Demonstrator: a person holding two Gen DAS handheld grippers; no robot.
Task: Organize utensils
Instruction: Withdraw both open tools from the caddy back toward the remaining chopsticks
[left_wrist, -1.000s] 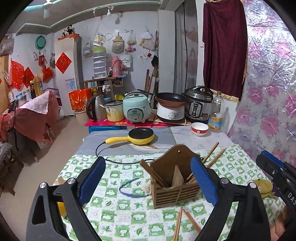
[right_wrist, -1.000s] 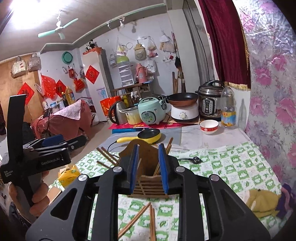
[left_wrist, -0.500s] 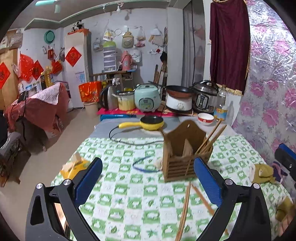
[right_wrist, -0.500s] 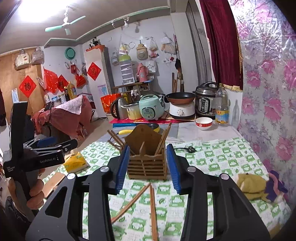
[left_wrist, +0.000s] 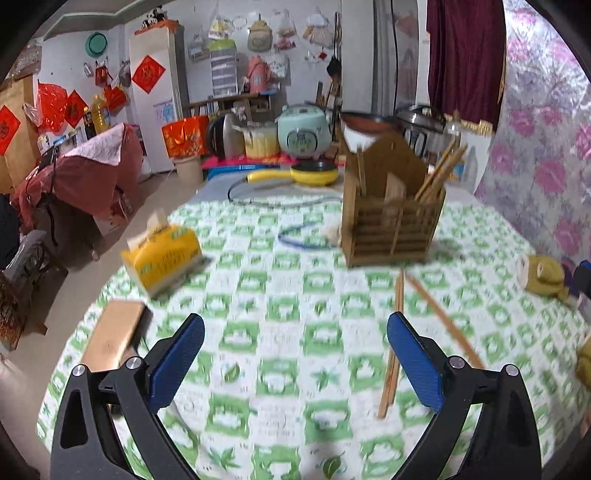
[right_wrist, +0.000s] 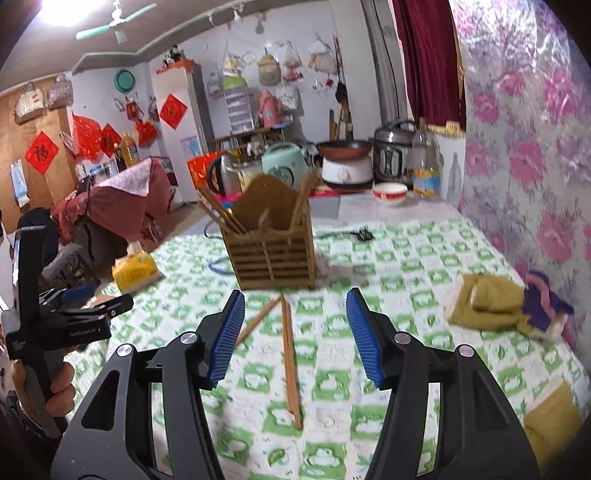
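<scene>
A slatted wooden utensil holder (left_wrist: 393, 218) (right_wrist: 275, 251) stands upright on the green-checked tablecloth (left_wrist: 280, 295), with chopsticks leaning in both of its ends. Loose chopsticks (left_wrist: 393, 343) (right_wrist: 290, 362) lie on the cloth in front of it. My left gripper (left_wrist: 295, 354) hangs open over bare cloth, and the loose chopsticks run just inside its right finger. My right gripper (right_wrist: 295, 332) is empty and its jaws are opening; the chopsticks lie on the cloth below the gap. The left gripper (right_wrist: 107, 297) also shows at the left of the right wrist view, held by a hand (right_wrist: 55, 387).
A yellow tissue pack (left_wrist: 162, 254) (right_wrist: 135, 271) and a wooden block (left_wrist: 112, 336) sit near the table's left edge. Mustard cloths (left_wrist: 543, 275) (right_wrist: 491, 301) lie at the right, by the flowered wall. A yellow pan (left_wrist: 314, 173), a cable and cookers stand behind the holder.
Both grippers have drawn back from the holder and sunk toward the cloth. The right jaws have spread from nearly shut to wide. More of the loose chopsticks now shows.
</scene>
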